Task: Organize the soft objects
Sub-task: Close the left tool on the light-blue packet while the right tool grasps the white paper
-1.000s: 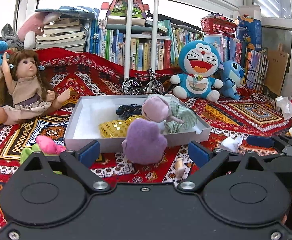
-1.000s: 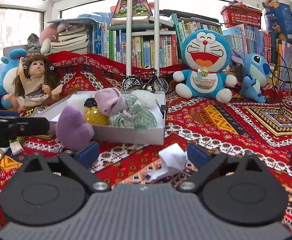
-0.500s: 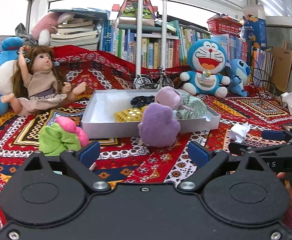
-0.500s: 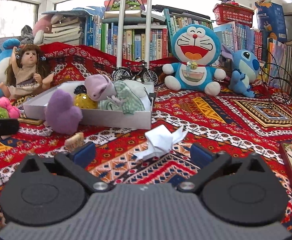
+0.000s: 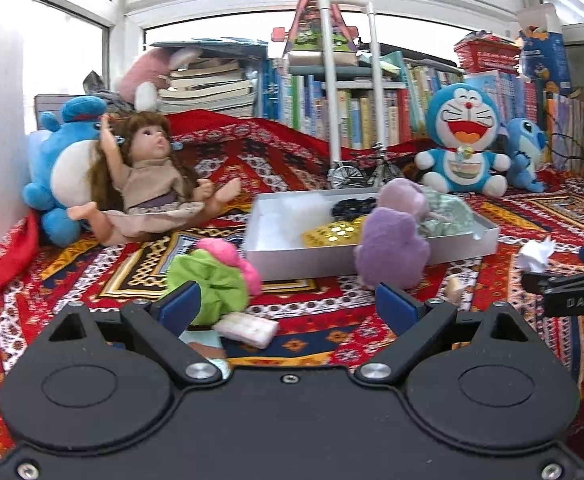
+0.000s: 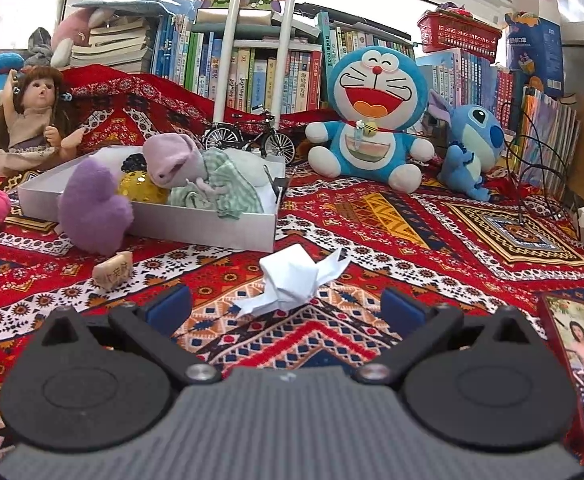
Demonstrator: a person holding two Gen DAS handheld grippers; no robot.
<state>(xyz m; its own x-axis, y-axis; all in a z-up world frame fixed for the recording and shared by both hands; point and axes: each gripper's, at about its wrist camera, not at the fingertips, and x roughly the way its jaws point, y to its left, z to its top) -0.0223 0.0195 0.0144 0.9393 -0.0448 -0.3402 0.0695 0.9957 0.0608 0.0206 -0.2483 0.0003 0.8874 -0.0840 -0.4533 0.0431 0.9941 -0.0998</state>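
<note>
A shallow white box on the patterned rug holds a lilac plush, a green checked cloth, a gold sequin piece and a dark item. A purple plush leans against the box's front wall, outside it. A green and pink soft toy lies just ahead of my left gripper, which is open and empty. My right gripper is open and empty, with a crumpled white paper just ahead of its fingers.
A doll and blue plush lie at left. Doraemon and Stitch plushes sit before the bookshelf. A toy bicycle stands behind the box. A small wooden block and a white eraser-like block lie on the rug.
Both grippers have pulled back and away from the box. The left view has swung left, bringing the green and pink toy close before its fingers. The white paper now lies farther ahead of the right gripper.
</note>
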